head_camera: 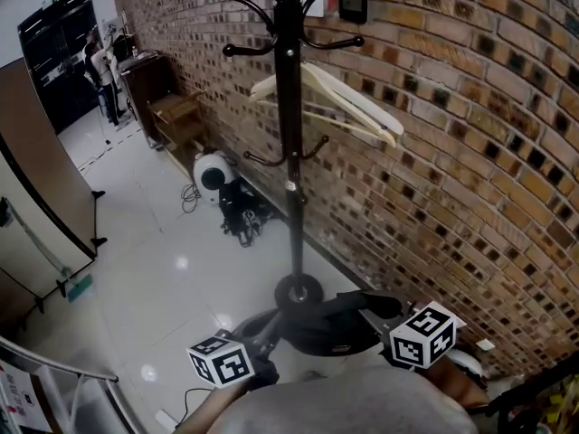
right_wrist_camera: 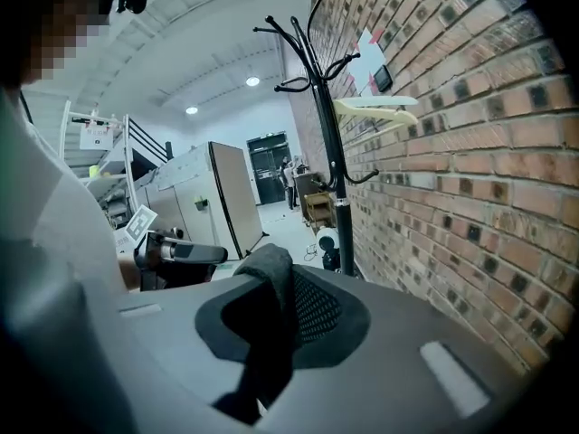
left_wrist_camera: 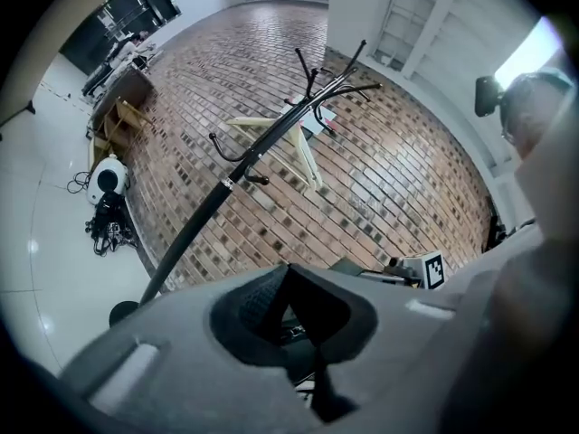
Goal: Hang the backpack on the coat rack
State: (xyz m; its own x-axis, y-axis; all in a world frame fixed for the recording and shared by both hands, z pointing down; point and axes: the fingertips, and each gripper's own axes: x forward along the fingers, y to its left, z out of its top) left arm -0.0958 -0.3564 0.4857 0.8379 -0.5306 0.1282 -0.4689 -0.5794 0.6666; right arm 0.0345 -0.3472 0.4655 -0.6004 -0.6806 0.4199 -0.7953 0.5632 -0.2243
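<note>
The black coat rack (head_camera: 289,152) stands against the brick wall, its round base (head_camera: 298,292) on the glossy floor and its curved hooks (head_camera: 237,3) at the top. Low in the head view I hold the grey backpack with black mesh padding (head_camera: 335,328) between both grippers, just short of the base. My left gripper (head_camera: 264,331) and right gripper (head_camera: 371,316) each reach into it from one side. In both gripper views the backpack (left_wrist_camera: 181,369) (right_wrist_camera: 407,351) fills the lower half and hides the jaws. A black strap (left_wrist_camera: 318,387) (right_wrist_camera: 271,287) runs back toward each camera.
A pale wooden hanger (head_camera: 348,107) hangs on the rack. A white round device with dark cables (head_camera: 217,177) lies by the wall, with wooden furniture (head_camera: 176,111) beyond it. A beige partition (head_camera: 41,188) stands at left. A person (head_camera: 99,75) is far back.
</note>
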